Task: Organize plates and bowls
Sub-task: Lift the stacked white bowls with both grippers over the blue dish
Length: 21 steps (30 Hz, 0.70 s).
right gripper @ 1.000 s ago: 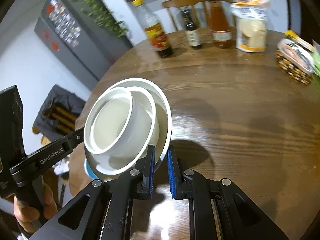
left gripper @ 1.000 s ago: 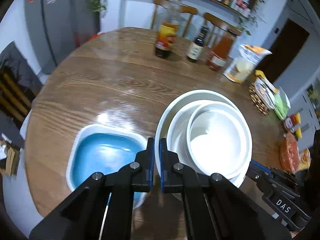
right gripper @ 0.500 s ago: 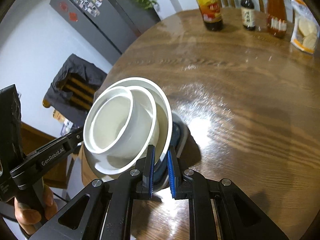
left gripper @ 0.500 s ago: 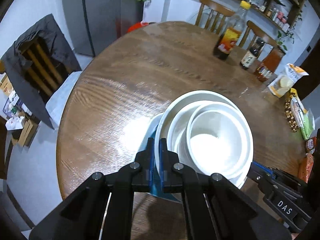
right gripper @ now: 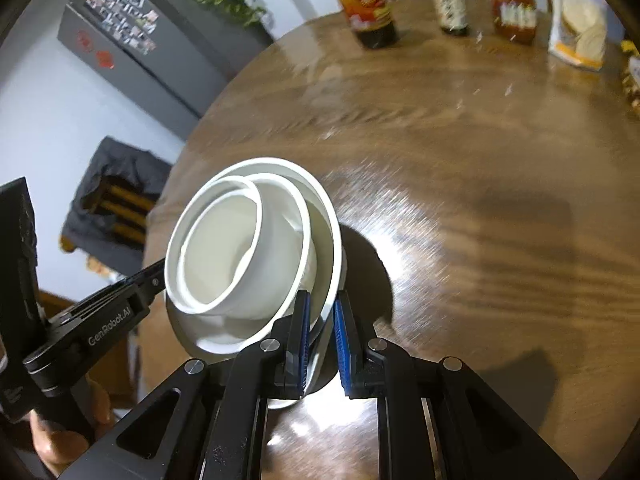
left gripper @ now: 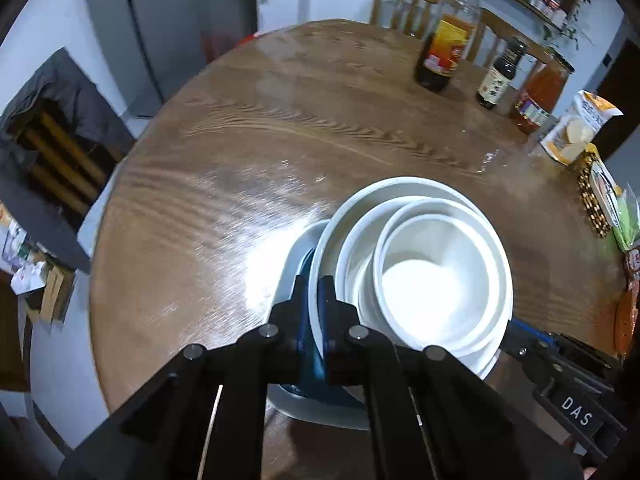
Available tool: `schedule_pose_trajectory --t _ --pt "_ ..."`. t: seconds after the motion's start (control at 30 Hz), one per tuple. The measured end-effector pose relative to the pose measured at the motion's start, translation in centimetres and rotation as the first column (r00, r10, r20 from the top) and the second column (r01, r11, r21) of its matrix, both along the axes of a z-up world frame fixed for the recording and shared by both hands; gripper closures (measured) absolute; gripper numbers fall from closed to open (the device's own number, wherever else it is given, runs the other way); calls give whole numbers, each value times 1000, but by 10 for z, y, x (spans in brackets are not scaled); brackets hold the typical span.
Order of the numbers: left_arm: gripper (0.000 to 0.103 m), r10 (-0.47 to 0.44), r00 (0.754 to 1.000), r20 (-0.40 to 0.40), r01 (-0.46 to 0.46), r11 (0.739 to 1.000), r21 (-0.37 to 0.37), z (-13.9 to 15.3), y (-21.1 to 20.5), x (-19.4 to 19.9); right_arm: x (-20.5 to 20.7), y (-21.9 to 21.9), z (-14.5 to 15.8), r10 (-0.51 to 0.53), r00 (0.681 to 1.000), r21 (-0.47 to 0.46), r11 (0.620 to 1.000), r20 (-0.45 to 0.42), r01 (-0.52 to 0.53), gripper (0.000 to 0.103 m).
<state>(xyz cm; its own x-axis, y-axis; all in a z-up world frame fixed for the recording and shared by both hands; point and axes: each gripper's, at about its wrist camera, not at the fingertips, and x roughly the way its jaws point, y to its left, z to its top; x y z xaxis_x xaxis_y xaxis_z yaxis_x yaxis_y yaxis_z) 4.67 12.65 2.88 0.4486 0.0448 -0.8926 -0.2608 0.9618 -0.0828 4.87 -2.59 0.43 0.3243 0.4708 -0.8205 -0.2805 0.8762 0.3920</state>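
progress: white plate (left gripper: 340, 216) with two nested white bowls (left gripper: 440, 280) hangs over the blue dish (left gripper: 310, 380) near the table's (left gripper: 280, 120) near edge, not yet set down | left gripper (left gripper: 314, 292) clamped on plate rim | right gripper (right gripper: 320, 320) clamped on opposite rim

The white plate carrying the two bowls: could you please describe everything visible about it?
The white plate is round, glossy and looks ceramic, with a raised rim. Two nested white bowls sit in it, off-centre. It is held slightly tilted above the wooden table and over a blue dish. The left hand-held gripper pinches one edge and the right hand-held gripper the opposite edge.
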Motion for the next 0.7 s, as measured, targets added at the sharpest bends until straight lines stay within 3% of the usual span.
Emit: schedule_pose_trajectory --t 0.27,0.43,0.7 --pt "101 -82 996 17 83 996 -33 -3 -24 47 36 -26 5 -102 994 -43 994 43 104 87" --pt "100 -126 992 19 126 992 -6 -3 -41 72 52 -33 9 -150 986 -83 984 70 155 87" --pt "99 -147 989 19 147 989 4 -3 -46 78 52 -40 10 -180 980 -94 978 79 187 87"
